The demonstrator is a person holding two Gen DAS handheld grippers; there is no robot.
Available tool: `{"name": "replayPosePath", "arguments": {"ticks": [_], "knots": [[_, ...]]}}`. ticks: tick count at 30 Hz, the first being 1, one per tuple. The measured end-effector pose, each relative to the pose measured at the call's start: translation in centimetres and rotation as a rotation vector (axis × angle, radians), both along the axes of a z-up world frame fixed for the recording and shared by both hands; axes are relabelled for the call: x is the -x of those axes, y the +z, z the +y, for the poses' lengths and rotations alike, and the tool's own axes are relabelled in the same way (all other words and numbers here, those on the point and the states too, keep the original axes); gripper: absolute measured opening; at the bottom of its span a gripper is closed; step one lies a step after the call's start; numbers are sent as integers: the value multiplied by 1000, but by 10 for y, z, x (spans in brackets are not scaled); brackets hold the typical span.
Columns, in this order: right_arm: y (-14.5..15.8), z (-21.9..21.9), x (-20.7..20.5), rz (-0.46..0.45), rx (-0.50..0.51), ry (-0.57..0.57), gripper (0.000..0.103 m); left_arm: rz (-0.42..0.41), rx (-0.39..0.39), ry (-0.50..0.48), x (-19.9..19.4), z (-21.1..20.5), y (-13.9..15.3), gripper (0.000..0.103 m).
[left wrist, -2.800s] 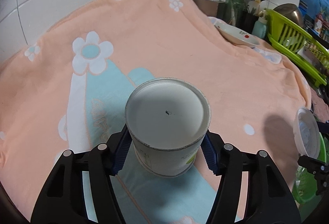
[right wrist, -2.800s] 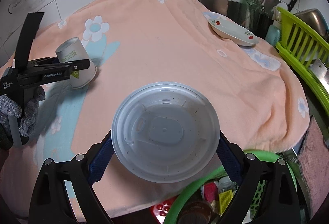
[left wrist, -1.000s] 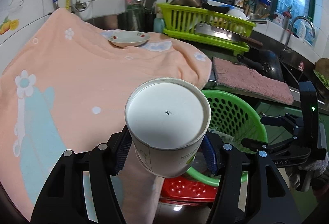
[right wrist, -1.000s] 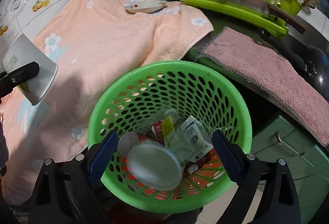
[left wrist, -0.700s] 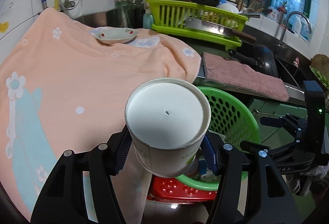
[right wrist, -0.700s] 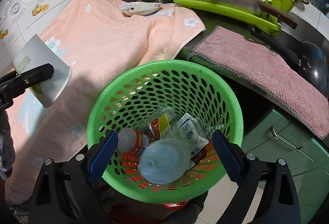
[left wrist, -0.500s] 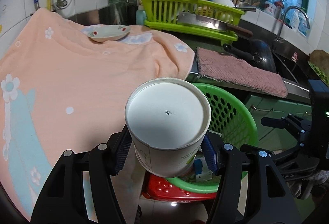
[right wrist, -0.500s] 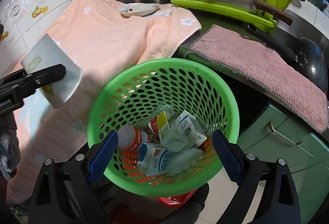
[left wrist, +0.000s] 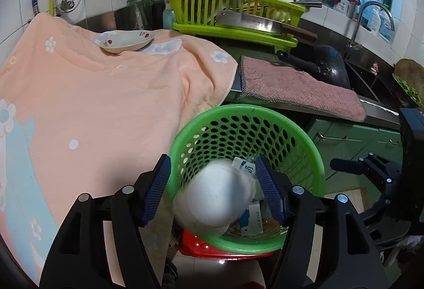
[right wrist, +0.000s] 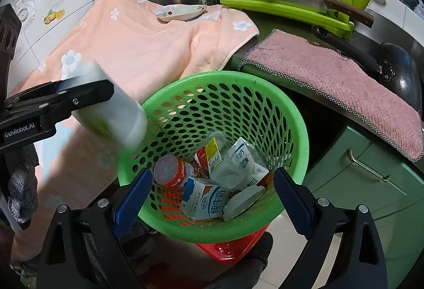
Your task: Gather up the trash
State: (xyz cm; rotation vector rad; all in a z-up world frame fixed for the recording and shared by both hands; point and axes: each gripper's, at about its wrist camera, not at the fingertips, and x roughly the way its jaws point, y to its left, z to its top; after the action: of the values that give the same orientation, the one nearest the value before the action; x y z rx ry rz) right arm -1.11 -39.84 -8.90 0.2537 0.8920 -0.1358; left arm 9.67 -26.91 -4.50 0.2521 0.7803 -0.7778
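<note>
Green basket [right wrist: 299, 135] — blurred paper cup [left wrist: 214, 196] over its rim, loose between the opening left gripper [left wrist: 213, 192] jaws; right gripper [right wrist: 212, 200] jaws apart, empty.

Two handheld black plastic grippers are showing. The left gripper [left wrist: 213, 187] is showing angular black finger arms with cut-out openings, round silver screws, and ridged blue pads [left wrist: 156, 191]; seen side-on from the right wrist view, its body is bearing white "GenRobot.AI" lettering, and the hand [right wrist: 22, 192] around it is wearing a grey knitted glove. The right gripper [right wrist: 212, 198] is showing the same black arms, silver screws and textured blue pads [right wrist: 291, 202].
</note>
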Motion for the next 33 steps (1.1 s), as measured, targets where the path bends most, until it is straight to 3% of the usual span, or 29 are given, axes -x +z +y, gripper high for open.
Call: {"name": "replayPosePath", "arguments": {"ticks": [19,33], "knots": [[6,16,-1,-13,4,17,90,-4,30,50,0,26,9,72],[19,35,-2,-45,4,36,91,-45,42,138,2,72,23,85]]}}
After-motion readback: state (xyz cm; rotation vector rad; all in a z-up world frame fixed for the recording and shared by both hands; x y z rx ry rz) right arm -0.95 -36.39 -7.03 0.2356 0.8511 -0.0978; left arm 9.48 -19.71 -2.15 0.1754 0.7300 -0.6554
